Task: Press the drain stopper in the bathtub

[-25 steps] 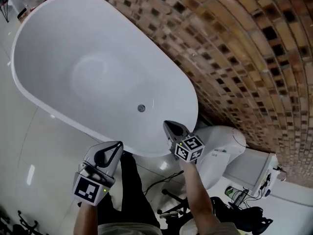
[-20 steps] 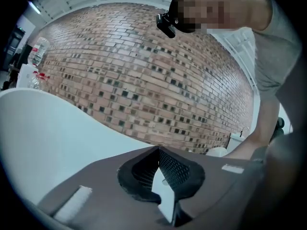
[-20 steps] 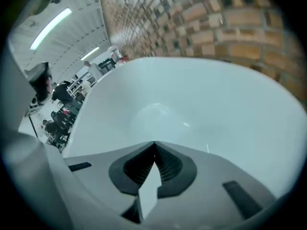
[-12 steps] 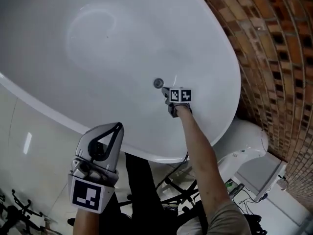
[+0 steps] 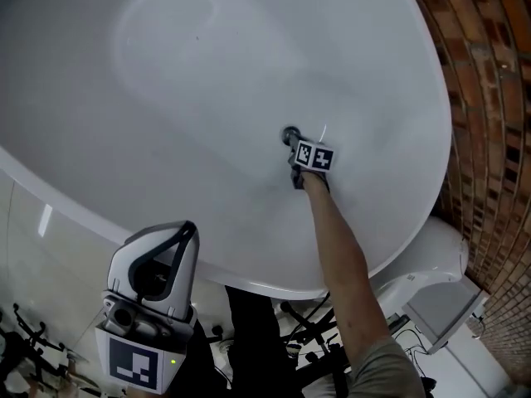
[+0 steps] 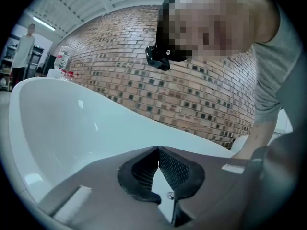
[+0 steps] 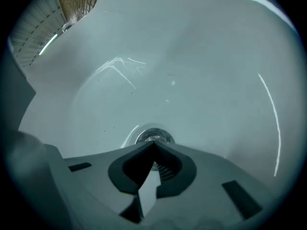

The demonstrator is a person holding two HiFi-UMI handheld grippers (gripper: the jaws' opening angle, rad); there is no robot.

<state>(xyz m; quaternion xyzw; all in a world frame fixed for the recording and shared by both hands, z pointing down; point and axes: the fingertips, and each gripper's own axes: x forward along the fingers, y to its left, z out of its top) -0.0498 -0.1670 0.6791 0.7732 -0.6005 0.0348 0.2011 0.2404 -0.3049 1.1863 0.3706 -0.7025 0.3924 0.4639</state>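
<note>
The round metal drain stopper (image 5: 290, 133) (image 7: 154, 135) sits in the floor of the white bathtub (image 5: 166, 98). My right gripper (image 5: 293, 142) (image 7: 154, 143) reaches down inside the tub, shut, its closed tips right at the stopper's near edge; whether they touch it I cannot tell. My left gripper (image 5: 184, 227) (image 6: 158, 149) is held outside the tub near its front rim, jaws shut with nothing between them.
A brown mosaic brick wall (image 5: 498, 98) curves behind the tub on the right. A white toilet (image 5: 431, 264) stands beside the tub's end. Dark cables and stand legs (image 5: 307, 347) lie on the floor below the rim. A person (image 6: 21, 51) stands far left.
My right gripper has gone from above the tub rim down into the tub and reached the drain stopper. The head view has closed in on the tub. The left gripper stayed low.
</note>
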